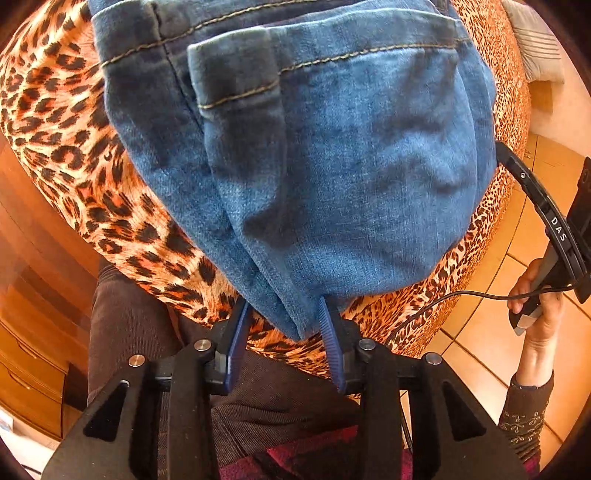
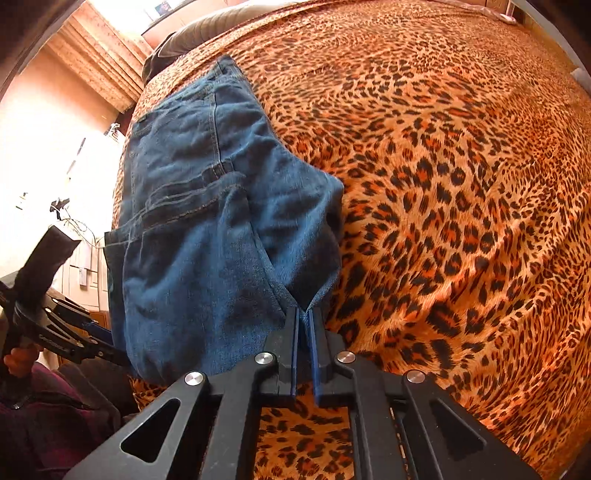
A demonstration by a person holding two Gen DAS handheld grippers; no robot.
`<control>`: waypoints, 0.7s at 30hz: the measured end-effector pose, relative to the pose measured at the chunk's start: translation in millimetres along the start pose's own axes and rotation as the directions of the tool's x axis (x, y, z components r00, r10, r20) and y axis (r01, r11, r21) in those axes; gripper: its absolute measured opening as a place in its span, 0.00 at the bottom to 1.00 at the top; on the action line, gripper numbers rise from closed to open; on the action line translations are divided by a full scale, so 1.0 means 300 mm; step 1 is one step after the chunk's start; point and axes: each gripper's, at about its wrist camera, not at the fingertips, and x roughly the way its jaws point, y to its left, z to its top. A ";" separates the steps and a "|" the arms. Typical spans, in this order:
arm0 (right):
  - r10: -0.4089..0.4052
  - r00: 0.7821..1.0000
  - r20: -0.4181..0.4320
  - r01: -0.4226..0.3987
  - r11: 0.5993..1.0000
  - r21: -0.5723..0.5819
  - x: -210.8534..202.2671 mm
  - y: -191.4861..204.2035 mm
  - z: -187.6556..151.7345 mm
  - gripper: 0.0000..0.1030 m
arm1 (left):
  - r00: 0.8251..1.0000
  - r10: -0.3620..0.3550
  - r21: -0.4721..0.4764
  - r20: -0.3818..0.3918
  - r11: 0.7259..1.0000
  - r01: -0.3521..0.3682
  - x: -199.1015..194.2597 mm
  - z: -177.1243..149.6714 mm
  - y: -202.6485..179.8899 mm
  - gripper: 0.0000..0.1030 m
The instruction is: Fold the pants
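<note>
Blue jeans [image 1: 332, 147] lie folded on a leopard-print bed cover [image 1: 55, 110], waistband and belt loop at the far end. My left gripper [image 1: 286, 314] is open, its blue fingers on either side of the jeans' near edge. In the right wrist view the jeans [image 2: 207, 221] lie at the left side of the bed cover [image 2: 461, 184]. My right gripper [image 2: 304, 314] is shut on a fold of denim at the jeans' near right edge. The left gripper [image 2: 99, 339] shows at the jeans' lower left, and the right gripper's body [image 1: 546, 221] shows at the right of the left view.
A wooden dresser [image 1: 33, 332] stands left of the bed. Tiled floor [image 1: 498, 295] lies to the right. A grey pillow [image 2: 192, 33] rests at the bed's far end. My legs in dark trousers [image 1: 147, 332] press against the bed's near edge.
</note>
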 end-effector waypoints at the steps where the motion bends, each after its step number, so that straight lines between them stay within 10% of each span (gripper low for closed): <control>1: -0.007 1.000 -0.012 0.008 0.999 0.038 0.004 -0.032 0.002 0.00 | 1.000 -0.008 -0.004 -0.003 1.000 0.008 -0.003 0.009 0.010 0.34; 4: -0.077 0.995 -0.056 0.083 0.988 0.127 0.030 -0.122 0.001 0.03 | 0.999 -0.034 0.013 -0.003 0.999 0.034 -0.043 -0.016 0.038 0.34; 11: 0.237 0.967 0.094 -0.248 0.960 0.132 -0.028 -0.013 0.039 0.16 | 0.981 -0.169 0.060 0.098 0.985 0.164 -0.149 -0.006 0.036 0.38; 13: 0.183 0.982 0.047 -0.186 0.979 0.087 0.031 0.033 0.028 0.15 | 0.995 -0.059 0.045 0.084 0.997 0.056 -0.097 0.022 0.050 0.36; 16: -0.014 0.997 -0.070 0.017 0.999 0.037 0.145 0.035 -0.007 0.01 | 0.989 -0.130 -0.003 0.067 0.991 0.131 -0.127 0.014 0.102 0.36; 21: 0.156 0.985 0.076 -0.164 0.980 0.112 0.022 0.034 0.062 0.41 | 0.968 -0.149 0.075 0.202 0.988 0.136 -0.276 0.003 0.107 0.37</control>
